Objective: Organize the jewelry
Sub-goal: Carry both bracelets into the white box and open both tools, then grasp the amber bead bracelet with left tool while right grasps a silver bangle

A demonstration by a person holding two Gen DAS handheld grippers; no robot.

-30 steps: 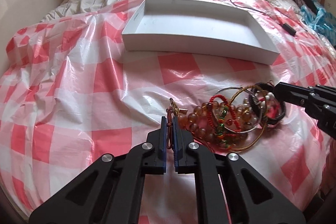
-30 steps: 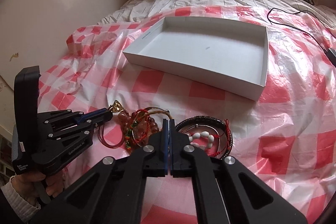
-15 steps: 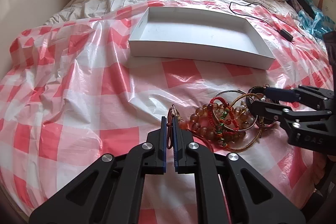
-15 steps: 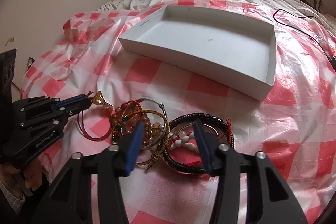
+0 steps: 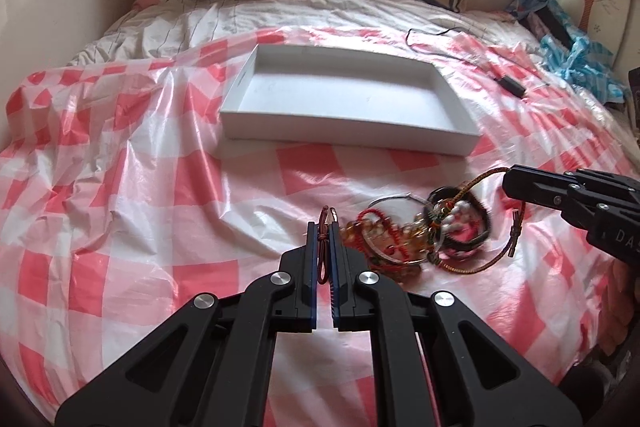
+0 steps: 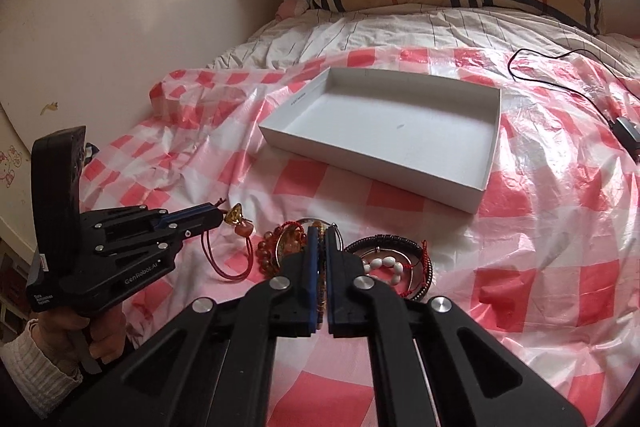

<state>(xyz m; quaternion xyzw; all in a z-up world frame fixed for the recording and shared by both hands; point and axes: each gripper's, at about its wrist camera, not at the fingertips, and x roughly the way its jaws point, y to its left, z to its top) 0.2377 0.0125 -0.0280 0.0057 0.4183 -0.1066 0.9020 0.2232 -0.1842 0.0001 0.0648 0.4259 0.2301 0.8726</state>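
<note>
Jewelry [image 5: 420, 239] lies in a tangled heap on the pink-and-white checked plastic sheet [image 5: 120, 187] that covers a bed, near us and short of the empty white box [image 5: 344, 131] where we judge it belongs. We hold two sets of tongs. The left gripper [image 5: 323, 227] is clamped on a thin red cord loop [image 5: 322, 259]. The right gripper [image 6: 319, 233] has just snapped closed, and it pinches a gold-brown braided cord [image 5: 476, 183] that runs taut back into the heap.

To do this step well, we would lift both strands slowly and draw them apart, so that the knot of beads, bangles and cords loosens rather than rising as one lump. The pieces look snagged on each other, so a hard pull could tighten the tangle or scatter the beads.

From the left wrist we see the braided cord stretched from the right tongs' tip down to the pile, part of which is blurred, perhaps because it is being dragged. That view hides the amber pendant [image 6: 236, 217]. From the right wrist we see this pendant hanging just below the left tongs' tip, the red loop drooping to the sheet, a white bead bracelet [image 6: 384, 265] inside a dark banded bangle [image 6: 400, 241], and the person's hand [image 6: 92, 331] in a knitted sleeve gripping the left tool.
</note>
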